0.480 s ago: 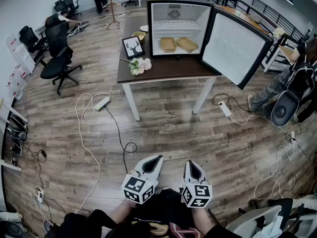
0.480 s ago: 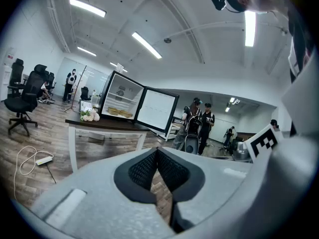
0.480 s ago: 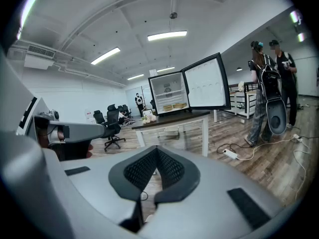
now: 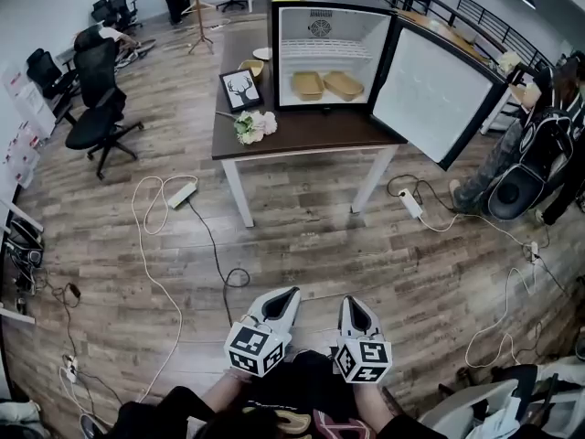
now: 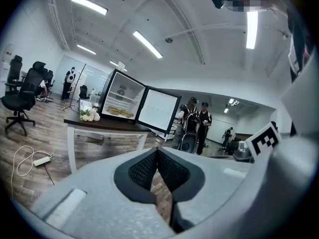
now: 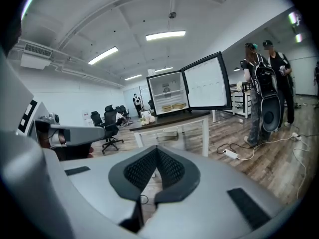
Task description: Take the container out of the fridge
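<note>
A small black fridge (image 4: 320,53) stands on a dark table (image 4: 302,140) far ahead, its door (image 4: 437,90) swung open to the right. Two tan containers (image 4: 308,85) (image 4: 343,84) lie side by side on its lower shelf. My left gripper (image 4: 286,294) and right gripper (image 4: 352,302) are held low over the wooden floor, well short of the table. Both are shut with nothing between the jaws. The left gripper view shows the left gripper (image 5: 157,151) with the fridge (image 5: 122,98) in the distance. The right gripper view shows the right gripper (image 6: 156,151) and the fridge (image 6: 169,97).
A framed deer picture (image 4: 240,90), a flower bunch (image 4: 253,126) and a bowl (image 4: 252,66) sit on the table's left part. Cables and power strips (image 4: 180,193) (image 4: 409,204) trail over the floor. Office chairs (image 4: 96,99) stand at the left, and people (image 4: 539,135) at the right.
The head view has shifted slightly over the room. Both grippers keep their place at the bottom of the view, still shut.
</note>
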`<state>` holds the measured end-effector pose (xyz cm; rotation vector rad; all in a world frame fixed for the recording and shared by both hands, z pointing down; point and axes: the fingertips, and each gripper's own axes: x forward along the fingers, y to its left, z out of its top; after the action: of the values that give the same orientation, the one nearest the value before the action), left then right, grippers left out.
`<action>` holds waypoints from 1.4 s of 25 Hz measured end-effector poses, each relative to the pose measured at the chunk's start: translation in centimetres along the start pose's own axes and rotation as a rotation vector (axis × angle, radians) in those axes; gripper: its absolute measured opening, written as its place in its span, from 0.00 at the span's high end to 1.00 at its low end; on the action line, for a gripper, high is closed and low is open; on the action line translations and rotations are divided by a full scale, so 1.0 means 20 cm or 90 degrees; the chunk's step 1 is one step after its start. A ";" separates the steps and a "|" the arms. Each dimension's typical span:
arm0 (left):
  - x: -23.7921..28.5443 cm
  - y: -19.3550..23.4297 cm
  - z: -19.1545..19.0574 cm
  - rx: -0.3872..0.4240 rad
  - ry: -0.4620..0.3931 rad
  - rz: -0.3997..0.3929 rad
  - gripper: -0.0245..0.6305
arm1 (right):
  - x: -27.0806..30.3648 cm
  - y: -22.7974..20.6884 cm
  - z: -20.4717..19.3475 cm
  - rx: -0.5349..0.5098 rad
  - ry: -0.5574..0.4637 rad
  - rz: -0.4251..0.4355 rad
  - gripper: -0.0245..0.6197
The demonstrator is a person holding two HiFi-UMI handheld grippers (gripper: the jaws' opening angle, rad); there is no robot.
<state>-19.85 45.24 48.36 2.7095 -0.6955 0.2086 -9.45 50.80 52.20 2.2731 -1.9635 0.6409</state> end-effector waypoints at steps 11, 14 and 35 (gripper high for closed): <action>0.19 0.32 0.12 0.000 0.009 -0.026 0.95 | 0.30 0.02 0.11 0.035 -0.015 -0.040 0.95; 0.23 0.41 0.17 0.006 0.012 -0.041 0.95 | 0.38 0.06 0.13 0.042 -0.011 -0.050 0.95; 0.45 0.61 0.25 0.014 0.022 -0.058 0.95 | 0.69 0.12 0.15 0.045 0.026 -0.024 0.95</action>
<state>-17.73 29.39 49.26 2.7442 -0.5612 0.2420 -9.52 36.58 53.79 2.3109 -1.9054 0.7586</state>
